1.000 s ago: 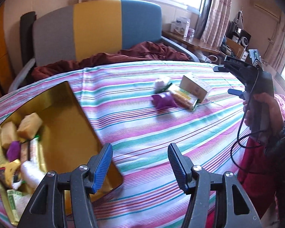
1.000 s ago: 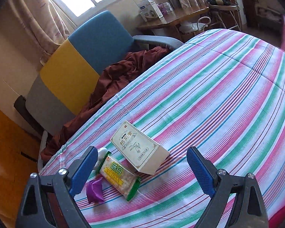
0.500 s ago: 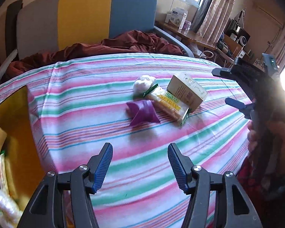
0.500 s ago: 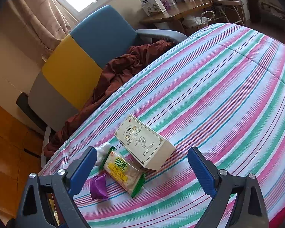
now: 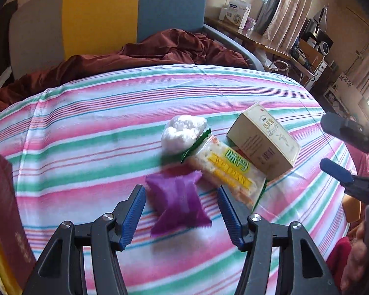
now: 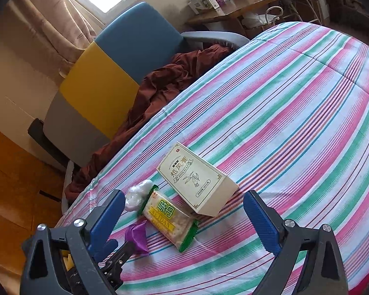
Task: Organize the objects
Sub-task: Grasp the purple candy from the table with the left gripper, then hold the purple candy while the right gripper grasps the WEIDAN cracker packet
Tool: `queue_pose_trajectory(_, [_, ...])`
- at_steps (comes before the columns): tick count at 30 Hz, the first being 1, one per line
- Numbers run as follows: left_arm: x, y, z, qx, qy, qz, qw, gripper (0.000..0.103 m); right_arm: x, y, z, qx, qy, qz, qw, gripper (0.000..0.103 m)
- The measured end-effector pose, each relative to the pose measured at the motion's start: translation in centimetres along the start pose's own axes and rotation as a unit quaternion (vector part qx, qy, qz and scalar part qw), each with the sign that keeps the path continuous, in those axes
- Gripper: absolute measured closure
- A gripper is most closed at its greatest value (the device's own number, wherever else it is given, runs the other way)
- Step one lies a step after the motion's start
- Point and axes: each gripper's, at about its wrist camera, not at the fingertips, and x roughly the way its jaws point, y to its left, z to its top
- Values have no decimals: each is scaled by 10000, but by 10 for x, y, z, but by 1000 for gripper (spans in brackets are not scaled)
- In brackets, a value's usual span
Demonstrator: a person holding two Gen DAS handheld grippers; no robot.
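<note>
Hovering over the striped bedspread (image 5: pixel 91 132), the left gripper (image 5: pixel 182 217) has its blue-padded jaws spread, and the purple packet (image 5: pixel 178 202) lies on the cloth in the gap between them, with neither pad touching it as far as the view shows. Just beyond the right pad lies the cracker packet (image 5: pixel 227 172) with its green ends and yellow label, one end close to the purple packet. Past that, farther from the gripper and to its right, the cream box (image 5: pixel 263 139) rests beside the crackers, while the white bag (image 5: pixel 183 132) sits straight ahead at the crackers' far green end. At the far left edge a dark red lid edge (image 5: pixel 5 211) shows. The right gripper (image 6: pixel 184 217) also stands wide apart, holding nothing, with the cracker packet and the box between and beyond its pads. Behind the bed a maroon blanket (image 5: pixel 140 54) lies heaped on a grey, yellow and blue sofa (image 5: pixel 100 12).
</note>
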Motion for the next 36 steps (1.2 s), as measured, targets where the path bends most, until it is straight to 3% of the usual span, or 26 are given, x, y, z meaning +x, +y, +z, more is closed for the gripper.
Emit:
queue_pose_trajectory(2, [9, -3, 5, 93, -7, 34, 10000, 42, 2, 0, 1, 9, 42, 3, 10000, 5])
queue_pose_trajectory(5, [22, 3, 3, 39, 93, 50, 9999, 58, 4, 1, 1, -24, 51, 0, 10000, 5])
queue_pose_trajectory(10, [1, 3, -28, 87, -229, -73, 9997, 65, 5, 2, 1, -81, 50, -9, 10000, 5])
queue_pose_trajectory(15, [-28, -3, -75, 58, -375, -136, 9992, 65, 6, 9, -1, -287, 53, -39, 9996, 5])
queue_pose_trajectory(20, [-45, -16, -114, 576, -670, 55, 9961, 65, 14, 25, -8, -769, 206, -45, 9968, 5])
queue_pose_trajectory(29, [-43, -9, -122, 593, -826, -153, 9947, 64, 41, 58, -38, -2003, 738, -171, 9768, 6])
queue_pose_trajectory(36, [-42, -5, -121, 478, -836, -314, 9949, 62, 60, 72, -58, -2668, 1001, -536, 9570, 6])
